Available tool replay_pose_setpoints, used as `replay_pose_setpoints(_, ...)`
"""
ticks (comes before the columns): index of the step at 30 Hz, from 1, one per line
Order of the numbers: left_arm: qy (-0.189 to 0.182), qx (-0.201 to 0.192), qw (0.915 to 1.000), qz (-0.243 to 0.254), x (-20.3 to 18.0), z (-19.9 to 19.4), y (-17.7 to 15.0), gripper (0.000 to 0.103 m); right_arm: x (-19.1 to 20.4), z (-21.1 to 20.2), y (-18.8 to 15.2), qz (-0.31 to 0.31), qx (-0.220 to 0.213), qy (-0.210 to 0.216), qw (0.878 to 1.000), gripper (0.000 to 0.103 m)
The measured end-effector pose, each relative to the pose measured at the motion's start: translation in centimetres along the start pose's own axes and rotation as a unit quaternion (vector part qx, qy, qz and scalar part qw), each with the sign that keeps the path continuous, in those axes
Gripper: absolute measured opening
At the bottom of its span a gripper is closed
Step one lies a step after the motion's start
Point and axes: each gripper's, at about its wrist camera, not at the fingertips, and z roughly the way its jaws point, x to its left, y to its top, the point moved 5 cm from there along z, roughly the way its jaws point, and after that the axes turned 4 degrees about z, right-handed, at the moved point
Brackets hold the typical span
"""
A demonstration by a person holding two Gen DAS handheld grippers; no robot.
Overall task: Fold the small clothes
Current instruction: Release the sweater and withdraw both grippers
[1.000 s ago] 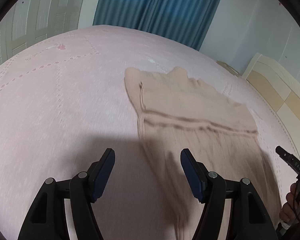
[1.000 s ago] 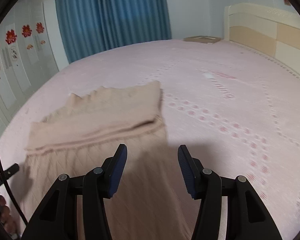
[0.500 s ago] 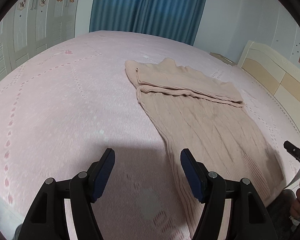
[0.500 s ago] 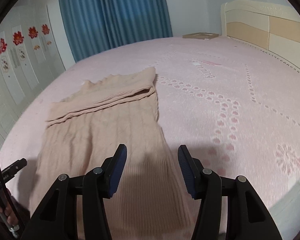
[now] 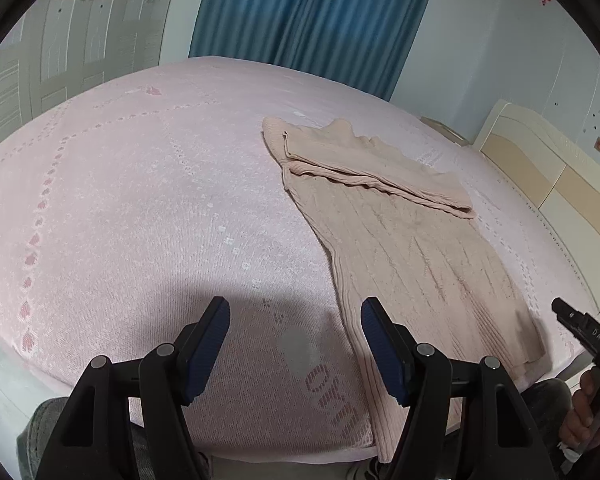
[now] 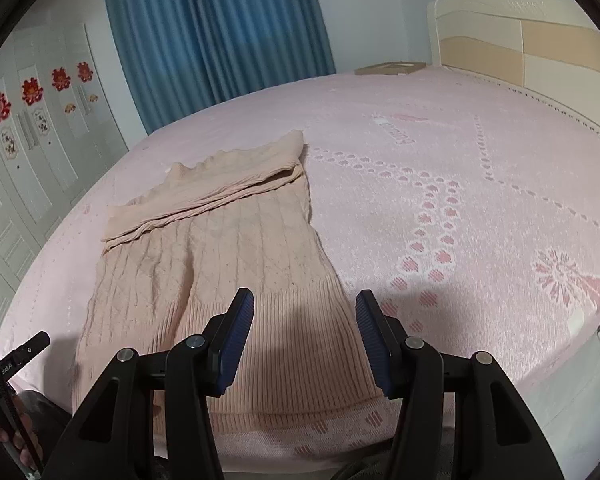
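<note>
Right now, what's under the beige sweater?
The sweater lies flat on the pink bedspread, sleeves folded across its top. Anything beneath the knit is covered, but no bulges show.

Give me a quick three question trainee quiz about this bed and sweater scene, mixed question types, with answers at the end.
1. True or false: the left gripper is clamped on the beige cable-knit sweater.
2. What covers the sweater's far end? A) its own folded-over part B) a pillow C) a towel
3. Fill in: the ribbed hem lies at the ___ edge of the pink patterned bedspread.

Key: 1 false, it is open, as is the right gripper; 2 A; 3 near.
</note>
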Motion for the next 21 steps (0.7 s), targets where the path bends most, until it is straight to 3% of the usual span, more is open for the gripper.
replay_pose_setpoints(9, -0.045, 0.038, 0.9983, 0.007, -1.7, 1.3, -1.0, 0.067, -0.1, 0.9, -0.5, 0.000, 0.023, 0.004, 1.000, 0.052)
replay_pose_setpoints(14, -0.096, 0.080, 0.9920, 0.020, -3.4, 2.5, -2.0, 0.067, -0.4, 2.2, -0.7, 0.015, 0.051, 0.005, 0.999, 0.052)
replay_pose_setpoints(21, -0.101, 0.089, 0.9904, 0.034, -4.3, 2.9, -2.7, 0.065, -1.5, 4.4, -1.1, 0.050, 0.097, -0.021, 0.994, 0.052)
